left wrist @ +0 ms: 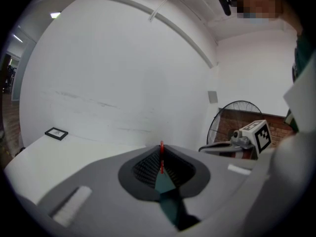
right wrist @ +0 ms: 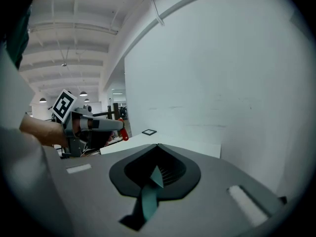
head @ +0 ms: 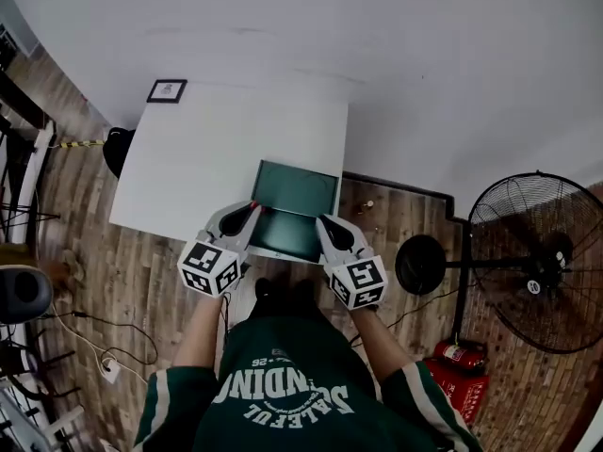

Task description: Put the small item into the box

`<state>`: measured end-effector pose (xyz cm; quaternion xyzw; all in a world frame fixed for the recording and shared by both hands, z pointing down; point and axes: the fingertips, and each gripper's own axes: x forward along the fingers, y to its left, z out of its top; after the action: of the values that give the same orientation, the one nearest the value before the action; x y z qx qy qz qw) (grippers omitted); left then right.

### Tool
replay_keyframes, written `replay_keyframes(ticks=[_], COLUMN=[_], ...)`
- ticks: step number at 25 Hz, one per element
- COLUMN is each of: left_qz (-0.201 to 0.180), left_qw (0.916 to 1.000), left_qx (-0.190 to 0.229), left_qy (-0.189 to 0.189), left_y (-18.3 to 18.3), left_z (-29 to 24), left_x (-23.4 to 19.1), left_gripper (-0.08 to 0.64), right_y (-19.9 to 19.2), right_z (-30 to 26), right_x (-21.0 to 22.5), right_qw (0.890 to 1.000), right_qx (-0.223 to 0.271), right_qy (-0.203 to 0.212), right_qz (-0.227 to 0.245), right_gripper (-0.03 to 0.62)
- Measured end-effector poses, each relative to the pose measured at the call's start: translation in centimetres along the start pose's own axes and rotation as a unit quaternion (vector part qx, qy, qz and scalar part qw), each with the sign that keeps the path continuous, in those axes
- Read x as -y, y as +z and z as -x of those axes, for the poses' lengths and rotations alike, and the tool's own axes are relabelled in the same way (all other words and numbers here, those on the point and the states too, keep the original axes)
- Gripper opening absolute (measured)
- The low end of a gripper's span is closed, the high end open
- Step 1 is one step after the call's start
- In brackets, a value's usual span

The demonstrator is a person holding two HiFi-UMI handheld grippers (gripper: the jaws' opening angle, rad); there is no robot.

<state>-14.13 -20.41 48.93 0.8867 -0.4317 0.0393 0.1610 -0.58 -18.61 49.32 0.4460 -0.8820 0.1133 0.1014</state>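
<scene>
An open dark green box (head: 294, 188) lies at the near edge of the white table (head: 207, 158). My left gripper (head: 249, 209) hangs over the box's left rim, shut on a small thin red item (head: 252, 203). In the left gripper view the red item (left wrist: 161, 154) stands upright, pinched between the closed tips of the left gripper (left wrist: 161, 148). My right gripper (head: 323, 221) sits at the box's right rim. Its jaws in the right gripper view (right wrist: 157, 145) meet with nothing between them. That view also shows the left gripper (right wrist: 96, 125) with the red item (right wrist: 122, 135).
A small black-framed marker (head: 167, 90) lies at the table's far left corner. A large black floor fan (head: 537, 262) stands to the right, with red fire extinguishers (head: 457, 370) near it. A white wall runs behind the table. Cables cross the wooden floor at the left.
</scene>
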Motion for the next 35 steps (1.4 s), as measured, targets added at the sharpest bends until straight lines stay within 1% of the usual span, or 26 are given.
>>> replay_keyframes(ticks=[6, 12, 18, 25, 27, 28, 30, 31, 35], left_qz=[0.006, 0.026, 0.044, 0.023, -0.001, -0.025, -0.077, -0.093, -0.125], left_qw=[0.9999, 0.9980, 0.9941, 0.9849, 0.9801, 0.9758, 0.9631, 0.9564, 0.9327], left_qx=[-0.014, -0.055, -0.098, -0.168, -0.195, -0.213, -0.251, -0.269, -0.326], left_qy=[-0.006, -0.014, -0.017, -0.033, -0.038, -0.042, -0.057, -0.067, -0.092], left_y=[-1.4, -5.2, -9.4, -14.5, -15.9, -16.6, -18.1, -18.7, -21.2], left_z=[-1.7, -3.2, -3.9, -5.7, -6.3, -6.6, -7.2, -7.5, -8.8], left_x=[0.7, 1.2, 1.4, 1.8, 2.0, 2.2, 2.9, 3.3, 3.8], left_gripper=[0.064, 0.064, 0.064, 0.064, 0.064, 0.064, 0.064, 0.064, 0.064], right_y=[-0.7, -2.6, -4.6, -6.1, -6.3, -6.5, -6.8, -7.0, -7.5], right_z=[0.4, 1.0, 1.3, 1.1, 1.0, 0.9, 0.8, 0.8, 0.7], right_x=[1.5, 2.7, 3.8, 4.5, 4.7, 4.7, 4.8, 4.8, 5.0], right_qw=[1.000, 1.000, 0.998, 0.997, 0.997, 0.997, 0.996, 0.996, 0.995], right_qx=[-0.007, -0.025, -0.045, -0.060, -0.063, -0.065, -0.069, -0.071, -0.078], right_qy=[-0.004, -0.010, -0.015, -0.017, -0.017, -0.017, -0.016, -0.017, -0.021], right_qz=[-0.002, -0.016, -0.031, -0.046, -0.048, -0.049, -0.050, -0.051, -0.056], right_gripper=[0.002, 0.002, 0.002, 0.002, 0.002, 0.002, 0.002, 0.002, 0.002])
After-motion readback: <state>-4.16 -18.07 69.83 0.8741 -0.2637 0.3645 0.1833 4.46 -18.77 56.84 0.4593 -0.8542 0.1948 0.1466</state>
